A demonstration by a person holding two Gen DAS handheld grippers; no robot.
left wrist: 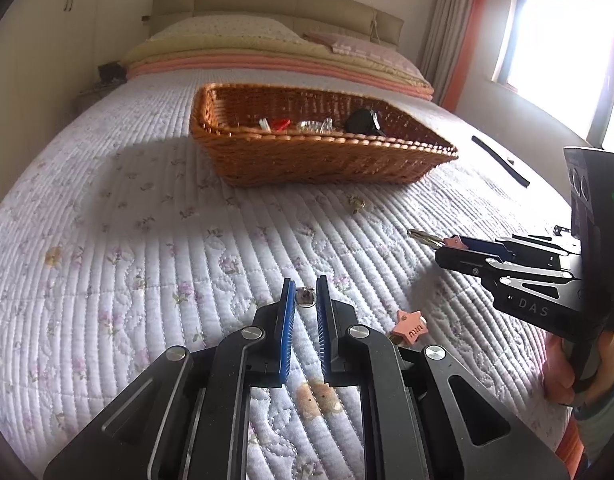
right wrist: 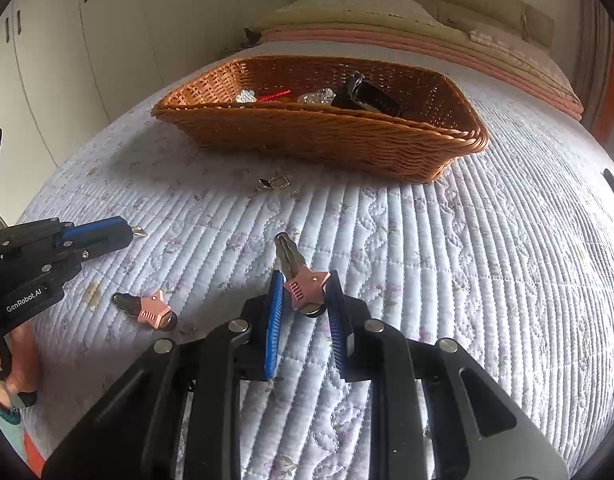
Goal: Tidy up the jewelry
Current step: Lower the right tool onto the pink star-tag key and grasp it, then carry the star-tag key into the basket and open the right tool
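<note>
A wicker basket (left wrist: pixel 307 160) (right wrist: pixel 331 140) sits on the quilted bed with a black item, red piece and sparkly pieces inside. My right gripper (right wrist: pixel 305 292) is shut on a pink star hair clip (right wrist: pixel 303 286), held above the quilt; it also shows in the left wrist view (left wrist: pixel 447 242). My left gripper (left wrist: pixel 305 286) is nearly shut around a small silver jewelry piece (left wrist: pixel 305 295) lying on the quilt; from the right wrist view (right wrist: pixel 135 233) the piece sticks out past its tips. A second pink star clip (right wrist: pixel 149 310) (left wrist: pixel 411 328) lies on the quilt. A small silver pendant (right wrist: pixel 275 182) lies near the basket.
A black strap (left wrist: pixel 501 160) lies on the bed at the right. Pillows and folded blankets (left wrist: pixel 267 52) are at the headboard. White wardrobes (right wrist: pixel 87 40) stand to the left, a bright window (left wrist: pixel 563 40) to the right.
</note>
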